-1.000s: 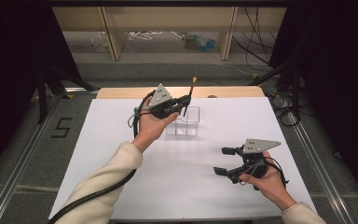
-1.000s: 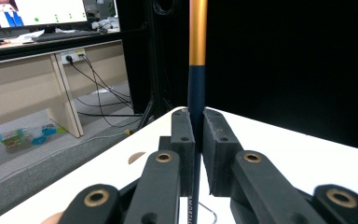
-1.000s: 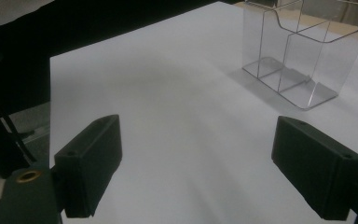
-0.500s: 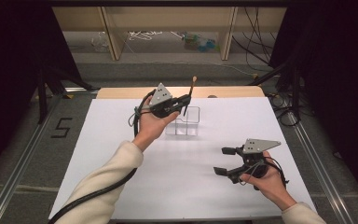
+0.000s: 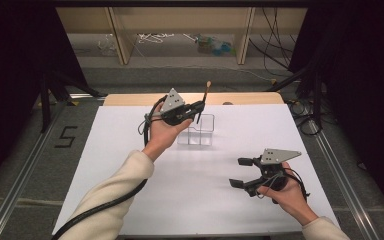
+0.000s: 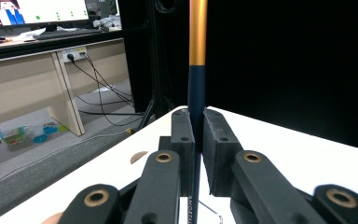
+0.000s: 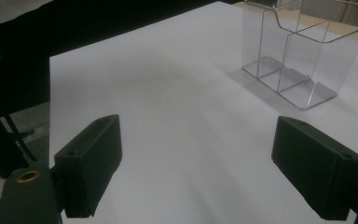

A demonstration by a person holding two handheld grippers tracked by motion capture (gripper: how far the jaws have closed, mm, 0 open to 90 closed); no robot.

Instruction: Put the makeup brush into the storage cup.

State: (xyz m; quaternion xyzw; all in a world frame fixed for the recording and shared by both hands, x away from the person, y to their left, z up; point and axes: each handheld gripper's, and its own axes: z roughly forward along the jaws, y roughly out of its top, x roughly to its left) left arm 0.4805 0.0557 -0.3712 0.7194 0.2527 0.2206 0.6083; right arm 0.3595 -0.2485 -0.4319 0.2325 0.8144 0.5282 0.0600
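My left gripper (image 5: 198, 107) is held above the clear plastic organizer (image 5: 196, 131), shut on a thin dark-handled brush (image 5: 204, 98). The brush stands almost upright, its pale tip up. In the left gripper view the brush (image 6: 197, 70) runs from dark blue to gold between the closed pads (image 6: 182, 140). My right gripper (image 5: 242, 172) rests low over the table's right front, jaws wide open with nothing between them. In the right gripper view the organizer (image 7: 303, 51) sits ahead to the right with its open compartments holding nothing.
A white sheet covers the table (image 5: 130, 150). A wooden strip (image 5: 130, 99) runs along the far edge. Beyond stand a low shelf (image 5: 180, 30) with clutter and cables. Dark curtains close both sides.
My left gripper has drifted slightly with the brush above the organizer. The right gripper has stayed where it was.
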